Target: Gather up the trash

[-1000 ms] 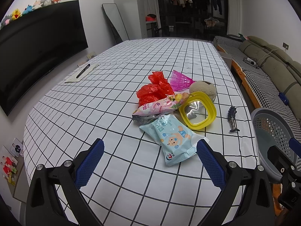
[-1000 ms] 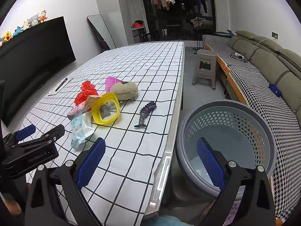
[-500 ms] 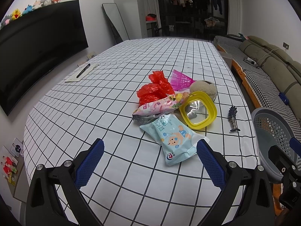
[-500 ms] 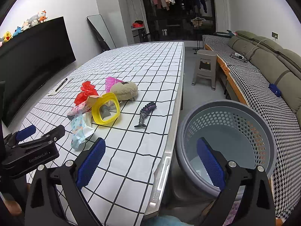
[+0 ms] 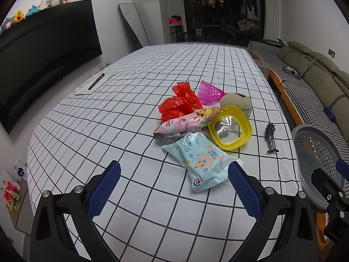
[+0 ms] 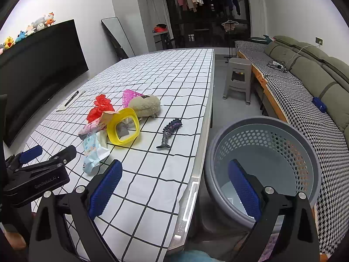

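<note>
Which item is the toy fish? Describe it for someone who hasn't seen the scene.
On the black-gridded white tablecloth, look toward the edge nearest the grey perforated plastic basket. The small dark purple-grey toy fish lies there alone, right of the yellow-rimmed mirror; unlike the piled wrappers, it touches nothing.

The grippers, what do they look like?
Each gripper, left and right, has black angular plastic arms with silver bolts and two fingers faced with dimpled blue rubber pads. In the right wrist view, the left one's black body carries white "GenRobot.AI" lettering.
</note>
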Demonstrator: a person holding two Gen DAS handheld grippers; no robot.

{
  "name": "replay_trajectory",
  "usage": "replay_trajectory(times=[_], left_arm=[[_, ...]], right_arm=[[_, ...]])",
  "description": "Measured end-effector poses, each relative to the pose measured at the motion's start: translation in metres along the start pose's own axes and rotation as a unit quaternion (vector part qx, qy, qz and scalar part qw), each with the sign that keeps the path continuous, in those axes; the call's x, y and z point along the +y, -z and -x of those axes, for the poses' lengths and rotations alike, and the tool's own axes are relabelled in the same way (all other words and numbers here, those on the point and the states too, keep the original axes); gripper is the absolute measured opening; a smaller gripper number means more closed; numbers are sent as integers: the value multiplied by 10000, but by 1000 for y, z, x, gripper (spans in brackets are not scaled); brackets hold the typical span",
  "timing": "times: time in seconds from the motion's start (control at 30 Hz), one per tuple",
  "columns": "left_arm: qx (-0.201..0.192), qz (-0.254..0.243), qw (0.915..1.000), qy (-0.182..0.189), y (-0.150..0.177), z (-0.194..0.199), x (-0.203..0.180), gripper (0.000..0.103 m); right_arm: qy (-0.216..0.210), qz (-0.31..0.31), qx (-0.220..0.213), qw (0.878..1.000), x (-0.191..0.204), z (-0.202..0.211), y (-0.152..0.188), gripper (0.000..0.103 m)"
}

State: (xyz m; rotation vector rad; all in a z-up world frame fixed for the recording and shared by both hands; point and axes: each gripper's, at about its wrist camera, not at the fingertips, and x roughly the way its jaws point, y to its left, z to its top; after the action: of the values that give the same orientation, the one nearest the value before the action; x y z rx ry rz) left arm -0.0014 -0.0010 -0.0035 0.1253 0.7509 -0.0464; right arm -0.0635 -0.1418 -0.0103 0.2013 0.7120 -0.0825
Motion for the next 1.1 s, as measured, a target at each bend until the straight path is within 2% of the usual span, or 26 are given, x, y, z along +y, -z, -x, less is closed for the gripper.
replay_trajectory(times=[0.53,0.9,1.1], left_arm=[[195,29,9998,-19,1,-15,3,97],[342,107,9993,-108,-2,-33,13,97],[411,240,9989,32,-6,-38,14,97]], right_arm=[[-159,-3,217,9996,-3,-19,-3,93],[-273,186,493,9982,3,-58,-22,93],[-220,279,817,9960,3,-91,-39,93]])
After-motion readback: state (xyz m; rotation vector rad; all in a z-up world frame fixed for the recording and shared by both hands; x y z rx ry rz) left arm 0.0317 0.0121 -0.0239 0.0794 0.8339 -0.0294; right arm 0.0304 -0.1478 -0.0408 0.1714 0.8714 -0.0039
